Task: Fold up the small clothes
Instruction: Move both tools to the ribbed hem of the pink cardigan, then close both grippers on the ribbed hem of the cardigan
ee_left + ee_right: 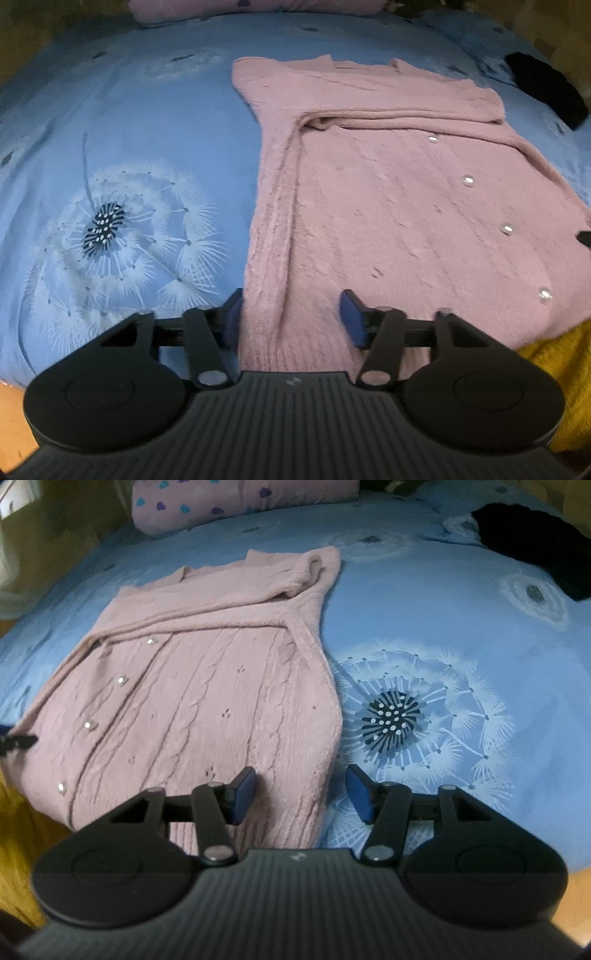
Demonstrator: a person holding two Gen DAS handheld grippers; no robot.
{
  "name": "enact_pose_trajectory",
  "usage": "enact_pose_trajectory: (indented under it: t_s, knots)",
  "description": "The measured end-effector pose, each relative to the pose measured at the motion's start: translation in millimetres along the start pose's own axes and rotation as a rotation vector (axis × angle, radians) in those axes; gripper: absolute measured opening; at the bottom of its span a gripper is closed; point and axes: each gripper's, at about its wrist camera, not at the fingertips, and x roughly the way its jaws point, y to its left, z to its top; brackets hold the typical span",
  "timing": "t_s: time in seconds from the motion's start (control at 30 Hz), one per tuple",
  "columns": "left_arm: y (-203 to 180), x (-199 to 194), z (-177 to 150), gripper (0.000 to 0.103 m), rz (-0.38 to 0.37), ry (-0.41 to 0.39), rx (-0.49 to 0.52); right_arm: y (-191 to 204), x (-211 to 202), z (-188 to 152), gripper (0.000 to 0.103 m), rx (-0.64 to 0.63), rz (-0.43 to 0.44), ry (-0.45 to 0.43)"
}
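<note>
Left gripper point(291, 317) low at the near hem, jaws apart astride the left edge of the pink cardigan point(388, 206). Right gripper point(301, 794) likewise spread across its right edge. Cardigan flat on blue dandelion bedspread point(443, 627), sleeves folded across. Beyond: black garment point(532, 546), pink heart-print pillow point(229, 502).

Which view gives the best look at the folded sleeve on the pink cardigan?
The left wrist view. There the sleeve lies across the pink cardigan unobstructed, its whole length and the crease where it starts visible. The right wrist view also shows the sleeve, but smaller and farther off, with its left end bunched.
</note>
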Motion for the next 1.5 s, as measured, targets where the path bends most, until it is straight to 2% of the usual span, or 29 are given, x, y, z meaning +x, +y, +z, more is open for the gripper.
enact_pose_trajectory:
  t_s: [0.07, 0.13, 0.27, 0.43, 0.63, 0.7, 0.73, 0.77, 0.8, 0.83, 0.9, 1.07, 1.2, 1.23, 1.27, 1.37, 1.5]
  knots:
    - [-2.2, -5.5, -3.1, 0.055, -0.016, 0.0, 0.016, 1.6, -4.3, -0.8, 0.046, -0.02, 0.017, 0.005]
    - [-3.4, -8.7, -6.5, 0.055, -0.013, -0.001, 0.021, 0.6, -7.6, -1.6, 0.044, -0.038, 0.034, 0.011]
    - [0.4, 0.2, -4.9, 0.057, -0.016, 0.013, 0.0, -8.8, -5.1, 0.0, 0.044, 0.001, 0.075, 0.022]
    - [10.5, 9.5, 3.3, 0.059, -0.064, 0.032, -0.049, -18.4, 2.6, 2.3, 0.044, 0.04, 0.138, 0.02]
    - [9.5, 7.7, 6.3, 0.06, -0.073, 0.06, -0.064, -19.1, 7.9, 6.8, 0.044, -0.003, 0.175, 0.029]
    - [8.1, 4.3, 6.9, 0.049, -0.074, 0.063, -0.069, -16.6, 7.0, 8.8, 0.043, -0.018, 0.168, 0.034]
    - [9.1, 1.8, 6.3, 0.041, -0.09, 0.062, -0.083, -15.2, 4.6, 10.4, 0.031, -0.027, 0.167, 0.034]
    - [10.5, -0.7, 5.7, 0.039, -0.114, 0.061, -0.099, -15.6, 2.8, 12.3, 0.013, -0.022, 0.187, 0.039]
    - [11.4, -2.5, 4.6, 0.039, -0.124, 0.055, -0.105, -17.6, -0.7, 13.7, 0.012, 0.006, 0.232, 0.043]
    - [11.0, -1.7, 3.4, 0.039, -0.12, 0.053, -0.102, -17.1, -2.8, 13.8, 0.012, 0.007, 0.252, 0.043]
    - [10.0, 0.1, 0.8, 0.039, -0.113, 0.05, -0.097, -11.3, -1.6, 12.2, 0.012, -0.03, 0.224, 0.06]
    - [4.6, 2.6, 0.2, 0.042, -0.096, 0.048, -0.052, -14.6, 3.7, 9.6, 0.014, 0.004, 0.23, 0.079]
    - [7.6, 5.4, 3.0, 0.041, -0.105, 0.059, -0.081, -11.8, 6.3, 6.6, 0.014, -0.003, 0.229, 0.078]
    - [8.1, 5.4, 3.6, 0.039, -0.105, 0.061, -0.083, -11.6, 6.1, 6.8, 0.013, -0.005, 0.229, 0.081]
    - [8.9, 5.1, 4.4, 0.031, -0.11, 0.064, -0.092, -11.5, 5.6, 8.4, 0.014, -0.002, 0.231, 0.087]
    - [13.5, 4.0, 7.5, 0.018, -0.156, 0.074, -0.143, -16.7, 3.8, 12.6, 0.012, 0.034, 0.266, 0.093]
    - [20.5, -0.3, 10.4, 0.016, -0.302, 0.07, -0.268, -24.8, -3.1, 19.0, 0.01, 0.156, 0.414, 0.048]
